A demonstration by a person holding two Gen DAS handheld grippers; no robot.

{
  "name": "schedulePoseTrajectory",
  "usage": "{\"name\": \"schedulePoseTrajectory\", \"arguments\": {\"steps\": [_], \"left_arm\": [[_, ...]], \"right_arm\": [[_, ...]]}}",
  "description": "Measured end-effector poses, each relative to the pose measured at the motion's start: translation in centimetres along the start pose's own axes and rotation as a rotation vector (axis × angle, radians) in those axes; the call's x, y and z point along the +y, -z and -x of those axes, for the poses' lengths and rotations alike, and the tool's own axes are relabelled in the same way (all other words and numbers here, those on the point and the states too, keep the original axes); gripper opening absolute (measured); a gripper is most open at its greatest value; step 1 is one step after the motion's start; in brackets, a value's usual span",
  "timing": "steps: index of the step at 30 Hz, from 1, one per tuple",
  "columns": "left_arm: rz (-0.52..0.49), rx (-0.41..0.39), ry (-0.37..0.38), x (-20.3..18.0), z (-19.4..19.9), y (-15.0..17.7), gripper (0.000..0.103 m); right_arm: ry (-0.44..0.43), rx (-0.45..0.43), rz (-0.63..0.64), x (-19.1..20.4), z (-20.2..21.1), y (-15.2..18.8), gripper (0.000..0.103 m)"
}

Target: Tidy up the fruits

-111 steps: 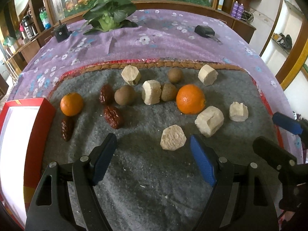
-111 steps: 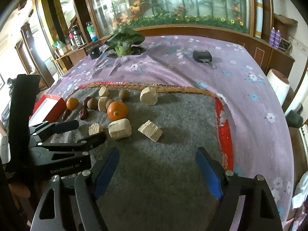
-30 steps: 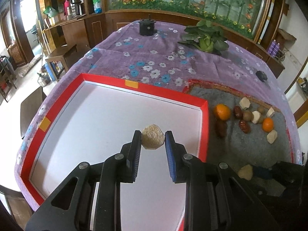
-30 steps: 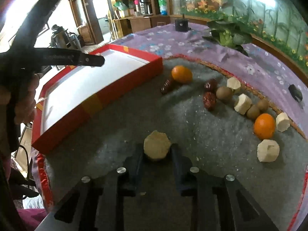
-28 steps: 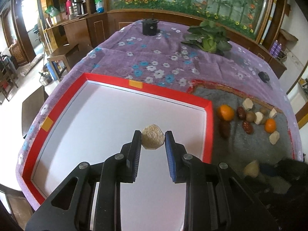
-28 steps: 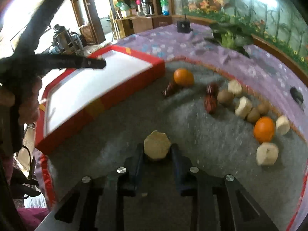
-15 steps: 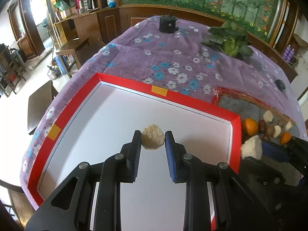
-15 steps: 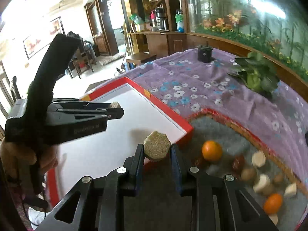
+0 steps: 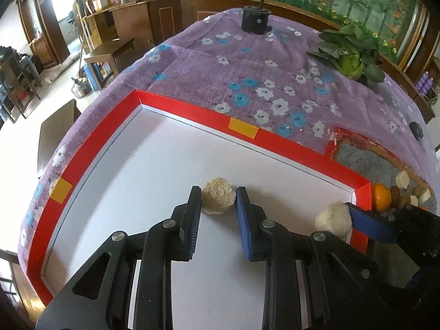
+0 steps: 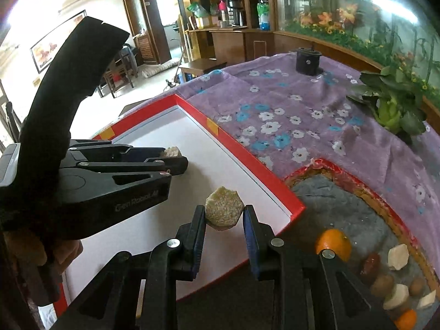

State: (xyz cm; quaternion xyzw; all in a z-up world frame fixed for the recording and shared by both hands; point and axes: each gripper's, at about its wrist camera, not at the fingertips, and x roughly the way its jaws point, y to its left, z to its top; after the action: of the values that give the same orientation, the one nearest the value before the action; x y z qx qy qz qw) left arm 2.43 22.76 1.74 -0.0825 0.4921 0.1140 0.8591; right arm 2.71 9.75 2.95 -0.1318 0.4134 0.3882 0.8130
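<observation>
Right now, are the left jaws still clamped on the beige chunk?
Opening. The left gripper shows a gap beside the beige chunk, which sits low over the red box's white floor.

Home living room: floral tablecloth (image 9: pixel 275 82), wooden cabinets (image 10: pixel 233 41), framed picture (image 10: pixel 55 41), thermos flasks (image 10: pixel 233 5).

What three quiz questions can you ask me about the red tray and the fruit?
1. Count: how many oranges does the right wrist view show?
2. Pick one: what is the right gripper holding? A) an orange B) a pale chunk C) a spoon
3. True or false: the tray has a blue rim.

Key: 1) two. 2) B. 3) false, the rim is red.
</observation>
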Motion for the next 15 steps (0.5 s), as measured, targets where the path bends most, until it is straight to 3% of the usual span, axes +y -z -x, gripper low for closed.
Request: {"name": "schedulePoseTrajectory", "arguments": {"steps": [3,4,12,15], "left_arm": [[0.01,-0.006,-0.014,0.2,0.3,0.1,0.065],[0.021,-0.012,-0.008,0.3,0.5,0.1,0.065],[-0.004,-0.052,0.003,-0.6,3.3,1.2,0.065],[-0.023,-0.081,0.02,-1.6,4.9,1.9,0.065]], "right_arm": [[-0.034,-0.017,-0.012,0.2,0.6,0.2,0.04],[-0.034,-0.024,-0.011,0.3,1.1,0.4,0.044],[-0.002,-0.089,-0.072,-1.0,6.2,3.5,0.044],[0.05,-0.086,-0.099,-2.3,8.0,5.6,0.046]]}}
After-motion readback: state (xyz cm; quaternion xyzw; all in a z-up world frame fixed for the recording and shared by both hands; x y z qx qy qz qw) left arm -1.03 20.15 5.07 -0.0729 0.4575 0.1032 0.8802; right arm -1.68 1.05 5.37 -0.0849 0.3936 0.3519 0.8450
